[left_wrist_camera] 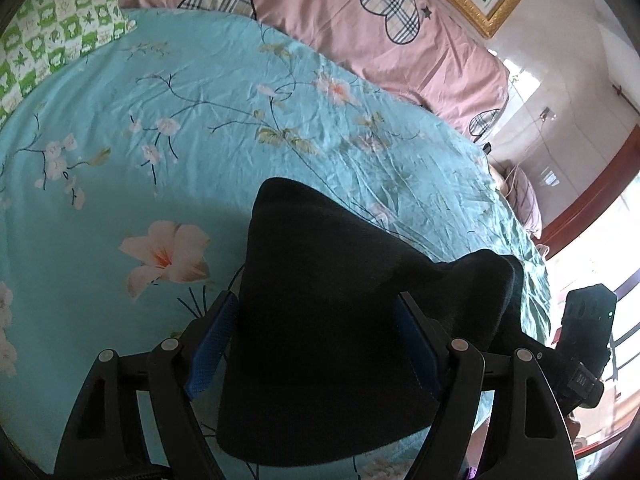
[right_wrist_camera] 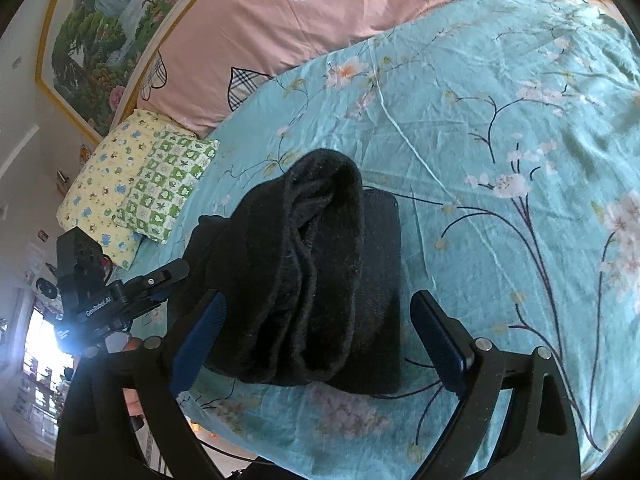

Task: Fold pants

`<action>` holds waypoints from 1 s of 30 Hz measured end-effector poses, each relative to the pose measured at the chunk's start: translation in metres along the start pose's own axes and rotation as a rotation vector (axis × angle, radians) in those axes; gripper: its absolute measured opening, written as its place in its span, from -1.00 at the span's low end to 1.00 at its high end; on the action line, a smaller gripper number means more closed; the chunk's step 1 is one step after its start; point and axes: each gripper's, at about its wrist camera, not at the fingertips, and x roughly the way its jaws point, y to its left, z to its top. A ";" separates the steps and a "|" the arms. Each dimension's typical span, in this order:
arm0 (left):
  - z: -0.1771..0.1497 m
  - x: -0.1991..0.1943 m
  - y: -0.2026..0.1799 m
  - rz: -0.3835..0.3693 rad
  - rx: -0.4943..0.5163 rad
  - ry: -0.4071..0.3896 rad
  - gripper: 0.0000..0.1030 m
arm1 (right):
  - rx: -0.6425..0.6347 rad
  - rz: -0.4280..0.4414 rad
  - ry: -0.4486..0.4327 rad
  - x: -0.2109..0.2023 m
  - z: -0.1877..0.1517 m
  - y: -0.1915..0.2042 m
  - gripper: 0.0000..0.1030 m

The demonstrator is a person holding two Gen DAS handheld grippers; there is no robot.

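The black pants (left_wrist_camera: 328, 312) lie folded into a thick bundle on the teal flowered bed sheet (left_wrist_camera: 200, 120). In the left wrist view my left gripper (left_wrist_camera: 316, 312) is open, its blue-padded fingers (left_wrist_camera: 212, 352) wide on either side of the bundle. In the right wrist view the pants (right_wrist_camera: 304, 280) show as stacked folds with a rolled top edge. My right gripper (right_wrist_camera: 320, 312) is open, its fingers (right_wrist_camera: 440, 340) spread around the bundle's near end. The left gripper (right_wrist_camera: 120, 296) shows at the bundle's left side. The right gripper's body (left_wrist_camera: 584, 340) shows at the right edge.
A pink quilt with plaid hearts (left_wrist_camera: 320, 8) lies along the far side of the bed. A green and yellow checked pillow (right_wrist_camera: 136, 184) sits at the bed's end. A framed painting (right_wrist_camera: 100, 32) hangs on the wall. The bed edge (right_wrist_camera: 280, 448) is close below the grippers.
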 end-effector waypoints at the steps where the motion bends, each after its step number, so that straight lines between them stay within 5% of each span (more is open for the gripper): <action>1: 0.000 0.002 0.001 -0.002 -0.004 0.005 0.55 | 0.001 0.000 0.003 0.001 0.000 -0.001 0.81; 8: 0.002 0.021 0.014 -0.039 -0.063 0.049 0.54 | 0.022 0.037 0.002 0.008 0.000 -0.009 0.79; 20: 0.002 0.034 0.046 -0.157 -0.201 0.077 -0.03 | 0.001 0.096 0.032 0.016 -0.003 -0.014 0.43; 30: 0.006 0.018 0.025 -0.104 -0.153 0.038 -0.30 | 0.008 0.134 0.032 0.010 0.001 -0.010 -0.06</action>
